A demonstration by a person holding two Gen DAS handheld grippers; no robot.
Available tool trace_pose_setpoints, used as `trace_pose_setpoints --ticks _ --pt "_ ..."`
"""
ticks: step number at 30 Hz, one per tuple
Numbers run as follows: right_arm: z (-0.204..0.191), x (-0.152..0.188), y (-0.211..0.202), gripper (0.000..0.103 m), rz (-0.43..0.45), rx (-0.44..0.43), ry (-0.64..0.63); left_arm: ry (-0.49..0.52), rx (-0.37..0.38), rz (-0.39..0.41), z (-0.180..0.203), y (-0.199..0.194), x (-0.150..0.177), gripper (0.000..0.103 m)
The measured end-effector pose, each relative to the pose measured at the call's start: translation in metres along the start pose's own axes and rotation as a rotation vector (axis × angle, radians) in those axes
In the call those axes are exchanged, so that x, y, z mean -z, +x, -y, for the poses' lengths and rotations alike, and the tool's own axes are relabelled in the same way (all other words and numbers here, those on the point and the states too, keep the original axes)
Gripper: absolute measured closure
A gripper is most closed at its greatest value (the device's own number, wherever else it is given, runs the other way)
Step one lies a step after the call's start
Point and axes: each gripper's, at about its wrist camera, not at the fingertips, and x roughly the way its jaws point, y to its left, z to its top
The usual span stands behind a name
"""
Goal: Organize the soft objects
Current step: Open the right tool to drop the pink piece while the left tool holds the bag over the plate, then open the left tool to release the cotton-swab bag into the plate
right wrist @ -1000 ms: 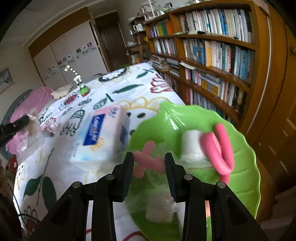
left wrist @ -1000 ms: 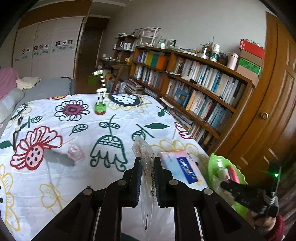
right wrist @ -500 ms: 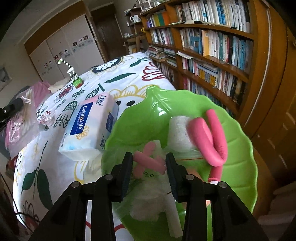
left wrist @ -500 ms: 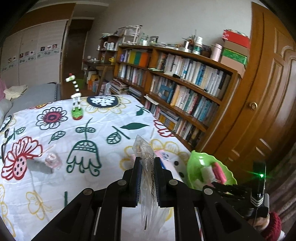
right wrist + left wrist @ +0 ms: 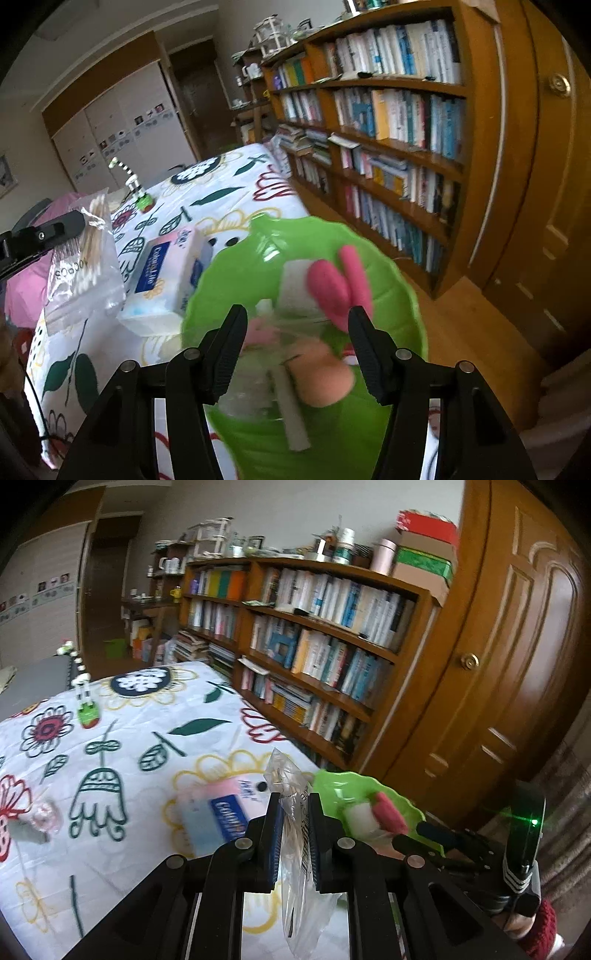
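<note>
Over the flowered bed, two tongs at work beside a green dish.

At the bed's (image 5: 122, 746) near corner, the left tongs (image 5: 293, 834) are clenched on a clear plastic bag of cotton swabs (image 5: 295, 853), which hangs between the pads above the quilt; in the right wrist view the same bag (image 5: 83, 269) shows at the left edge. The right tongs (image 5: 297, 347) hover over the green leaf-shaped dish (image 5: 236, 266), their jaws opening with nothing pressed between the pads. Inside the dish lie a pink foam curler (image 5: 336, 284), a white block (image 5: 295, 284) and other blurred soft pieces. Just beside the dish on the quilt sits a tissue pack (image 5: 162, 284). A striped toy giraffe (image 5: 83, 690) stands further back. Bookshelves (image 5: 317, 646) line the wall.
</note>
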Motion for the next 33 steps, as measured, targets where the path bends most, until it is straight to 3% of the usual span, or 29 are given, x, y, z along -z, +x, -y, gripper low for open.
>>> trace_pose_setpoints --ticks 18,20,21,23,33 --pt "0.021 0.002 -0.005 0.045 0.026 0.022 0.031 0.079 0.108 -0.119 0.055 0.059 0.001 0.088" --pt "0.022 0.003 -0.006 0.045 0.027 0.025 0.032 0.068 0.119 -0.141 0.055 0.065 0.002 0.073" --pt "0.022 0.002 -0.006 0.045 0.028 0.027 0.032 0.063 0.118 -0.145 0.054 0.068 0.003 0.051" --pt "0.023 0.002 -0.006 0.045 0.03 0.03 0.031 0.06 0.099 -0.128 0.052 0.068 0.006 0.032" --pt "0.024 0.002 -0.006 0.045 0.028 0.033 0.031 0.105 0.02 -0.118 0.05 0.067 0.008 0.031"
